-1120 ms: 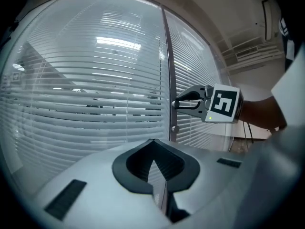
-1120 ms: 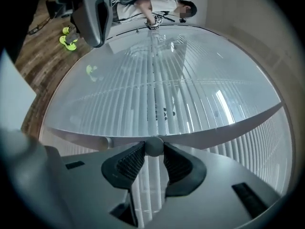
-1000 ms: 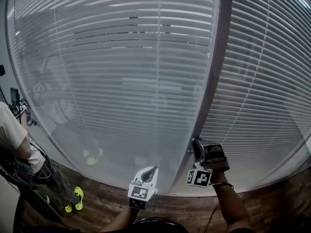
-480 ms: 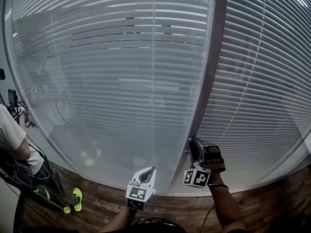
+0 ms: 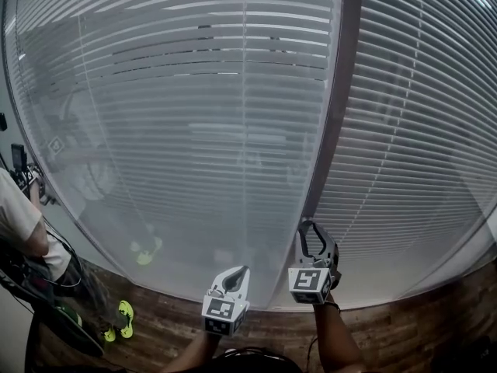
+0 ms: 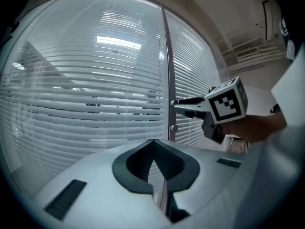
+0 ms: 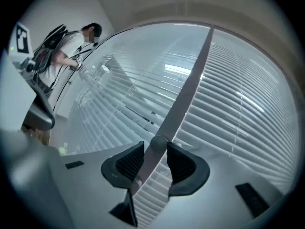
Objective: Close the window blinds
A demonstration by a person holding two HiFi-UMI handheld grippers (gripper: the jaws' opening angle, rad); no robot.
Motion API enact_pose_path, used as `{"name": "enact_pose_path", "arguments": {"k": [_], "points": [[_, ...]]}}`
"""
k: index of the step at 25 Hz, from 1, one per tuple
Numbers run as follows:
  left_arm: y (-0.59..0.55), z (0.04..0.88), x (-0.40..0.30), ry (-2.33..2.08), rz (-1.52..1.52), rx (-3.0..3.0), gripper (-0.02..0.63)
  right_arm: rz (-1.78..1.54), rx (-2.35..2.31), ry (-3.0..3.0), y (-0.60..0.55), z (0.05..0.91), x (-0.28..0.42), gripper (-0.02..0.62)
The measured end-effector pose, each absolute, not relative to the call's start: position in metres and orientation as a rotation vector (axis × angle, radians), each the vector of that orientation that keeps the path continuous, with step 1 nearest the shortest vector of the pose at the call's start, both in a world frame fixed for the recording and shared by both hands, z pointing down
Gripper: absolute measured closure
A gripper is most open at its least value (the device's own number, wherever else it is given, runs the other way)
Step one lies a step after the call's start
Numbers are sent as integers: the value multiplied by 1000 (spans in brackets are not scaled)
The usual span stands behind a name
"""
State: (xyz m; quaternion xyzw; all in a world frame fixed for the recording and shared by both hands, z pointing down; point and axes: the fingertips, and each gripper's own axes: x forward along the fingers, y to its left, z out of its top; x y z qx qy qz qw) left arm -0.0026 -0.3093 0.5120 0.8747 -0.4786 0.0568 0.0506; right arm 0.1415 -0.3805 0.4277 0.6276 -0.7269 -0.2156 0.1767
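Horizontal slat blinds fill the left pane [image 5: 194, 130] and the right pane [image 5: 419, 146], with a grey mullion [image 5: 335, 130] between them. The left pane's slats are tilted enough to see through. A small round knob [image 7: 158, 142] sits low on the mullion and also shows in the left gripper view [image 6: 174, 127]. My right gripper [image 7: 156, 146] is shut on this knob, one pad on each side, pointing level at the mullion [image 5: 309, 228]. My left gripper [image 5: 245, 270] hangs to its left, short of the glass, shut with nothing in it [image 6: 153, 141].
A person in a white shirt [image 5: 15, 216] stands at the far left by a dark equipment stand [image 5: 46, 301]. Yellow-green shoes [image 5: 120, 317] rest on the wooden floor [image 5: 419, 325]. The glass wall runs right across in front of me.
My right gripper has rolled on the spot at the mullion, so its marker cube now faces the head camera and hides the hand. The left gripper has stayed still.
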Motion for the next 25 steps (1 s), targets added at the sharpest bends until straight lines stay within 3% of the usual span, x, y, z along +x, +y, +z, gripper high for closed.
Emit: {"name": "enact_pose_path", "arguments": {"k": [7, 14, 25], "points": [[-306, 512, -5, -1462, 178, 2657, 606, -311, 2055, -2251, -392, 419, 151, 462], [-309, 511, -5, -1463, 176, 2664, 606, -211, 2148, -2278, -392, 418, 153, 466], [-311, 510, -4, -1453, 174, 2666, 606, -435, 2012, -2165, -393, 421, 150, 468]]}}
